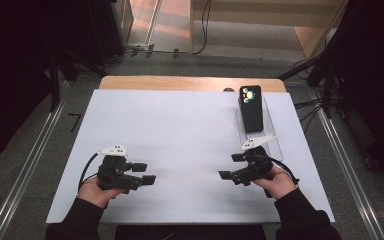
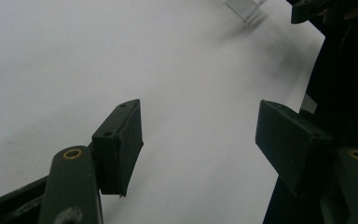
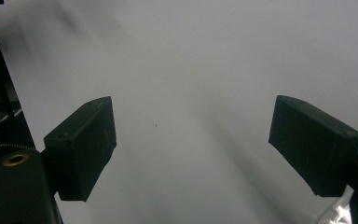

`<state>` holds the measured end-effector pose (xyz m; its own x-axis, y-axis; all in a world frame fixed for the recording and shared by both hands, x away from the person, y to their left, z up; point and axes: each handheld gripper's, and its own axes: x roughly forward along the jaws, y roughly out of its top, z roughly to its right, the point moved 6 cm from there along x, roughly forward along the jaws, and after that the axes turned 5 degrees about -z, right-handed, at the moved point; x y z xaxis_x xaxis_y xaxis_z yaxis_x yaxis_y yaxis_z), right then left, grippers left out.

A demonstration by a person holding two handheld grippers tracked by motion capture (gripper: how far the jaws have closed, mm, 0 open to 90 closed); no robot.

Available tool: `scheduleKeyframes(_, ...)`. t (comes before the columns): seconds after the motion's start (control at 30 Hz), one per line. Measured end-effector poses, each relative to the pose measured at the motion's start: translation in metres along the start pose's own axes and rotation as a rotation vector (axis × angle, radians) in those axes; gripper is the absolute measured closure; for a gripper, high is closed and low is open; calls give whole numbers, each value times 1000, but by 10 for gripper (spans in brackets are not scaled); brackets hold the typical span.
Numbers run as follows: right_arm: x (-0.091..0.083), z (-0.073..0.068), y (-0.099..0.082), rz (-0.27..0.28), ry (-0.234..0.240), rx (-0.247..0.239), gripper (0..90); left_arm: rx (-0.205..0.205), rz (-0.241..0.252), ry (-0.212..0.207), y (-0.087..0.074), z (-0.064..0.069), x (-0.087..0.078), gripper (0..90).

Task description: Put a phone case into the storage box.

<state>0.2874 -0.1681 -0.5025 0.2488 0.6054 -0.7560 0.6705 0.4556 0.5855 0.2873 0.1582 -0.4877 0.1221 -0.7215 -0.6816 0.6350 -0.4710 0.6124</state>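
A black phone [image 1: 251,107] lies back-up on a clear plastic stand [image 1: 271,131] at the back right of the white sheet [image 1: 180,130]. My right gripper [image 1: 231,166] hovers just in front of the stand, pointing left, open with nothing between its jaws [image 3: 193,126]. My left gripper [image 1: 145,173] rests near the front left, pointing right, open and empty too [image 2: 200,126]. A corner of the clear stand [image 2: 244,7] appears far off in the left gripper view. A bit of clear plastic [image 3: 340,212] sits at the bottom right of the right gripper view.
The wooden table edge [image 1: 190,82] runs behind the sheet. Metal rails [image 1: 25,170] flank the table on the floor, with cables [image 1: 307,105] and dark stands at the back right. The sheet's right edge [image 1: 310,165] lies close to my right hand.
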Motion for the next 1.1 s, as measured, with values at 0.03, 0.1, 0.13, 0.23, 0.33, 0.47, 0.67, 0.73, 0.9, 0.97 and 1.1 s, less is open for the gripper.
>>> scheduleKeyframes(0.03,-1,0,-2,-2,-1,0,129,0,-1,-3,-1,0,0,321)
scheduleKeyframes(0.1,-4,1,-6,-1,-4,-4,129,0,-3,0,-2,1,0,321)
scheduleKeyframes(0.13,-6,1,-9,-4,-7,-5,129,2,-7,2,-2,1,0,321)
scheduleKeyframes(0.23,-9,4,-14,-4,-11,1,129,-1,-4,2,-3,1,-1,321)
scheduleKeyframes(0.33,-13,5,-18,-3,-10,10,130,2,-6,5,-5,1,-1,321)
scheduleKeyframes(0.47,-16,4,-23,6,-8,0,129,4,-13,6,-7,2,-1,321)
scheduleKeyframes(0.67,-20,5,-34,-15,-18,-13,131,6,-23,9,-12,3,-1,321)
scheduleKeyframes(0.73,-21,7,-38,-23,-28,-5,131,11,-28,13,-13,2,0,320)
scheduleKeyframes(0.9,-23,11,-46,-38,-38,12,131,17,-31,17,-14,2,0,320)
scheduleKeyframes(0.97,-24,13,-47,-42,-42,12,131,15,-31,17,-14,2,0,321)
scheduleKeyframes(1.1,-23,14,-48,-45,-44,21,131,15,-35,14,-15,2,1,321)
